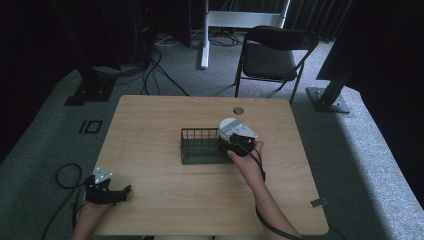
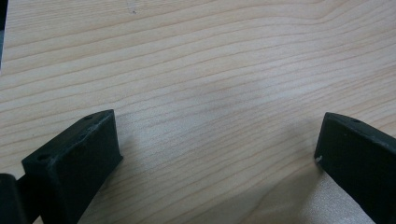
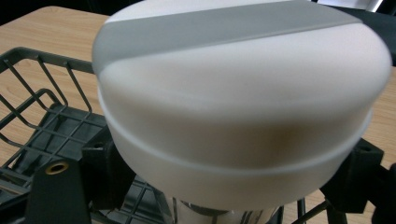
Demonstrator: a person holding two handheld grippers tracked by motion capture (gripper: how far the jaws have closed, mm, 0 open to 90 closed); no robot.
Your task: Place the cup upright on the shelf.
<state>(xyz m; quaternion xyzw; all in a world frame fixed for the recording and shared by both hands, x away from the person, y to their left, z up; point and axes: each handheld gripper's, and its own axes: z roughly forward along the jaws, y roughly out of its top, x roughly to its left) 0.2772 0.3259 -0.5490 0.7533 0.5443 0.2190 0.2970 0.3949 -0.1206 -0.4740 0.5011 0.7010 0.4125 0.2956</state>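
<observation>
Right hand-held gripper (image 1: 239, 145): closed on a round white container with a grey band across its lid (image 3: 243, 93), its black jaws pressing the container's lower sides.
Left hand-held gripper (image 1: 112, 192): jaws spread wide with nothing between them, resting low at the near left corner of the light wood-grain worktop (image 1: 150, 130).
Container position: at the right end of a dark wire rack basket (image 1: 200, 146), held above its rim, near the middle of the worktop.
High view adds: both forearms entering from the near edge, the grey three-cornered plate on the left hand-held gripper, a black folding chair (image 1: 272, 55) on the grey carpet beyond the worktop, and a round grommet hole (image 1: 238, 110) near the far edge.
Right gripper view adds: the container close up, a pale seam ringing its body, a metallic part beneath it, and the basket's wire grid floor below and to the left.
Left gripper view adds: bare wood grain between the two parted jaws (image 2: 219, 149).
Spacing: the two hand-held grippers are well apart.
</observation>
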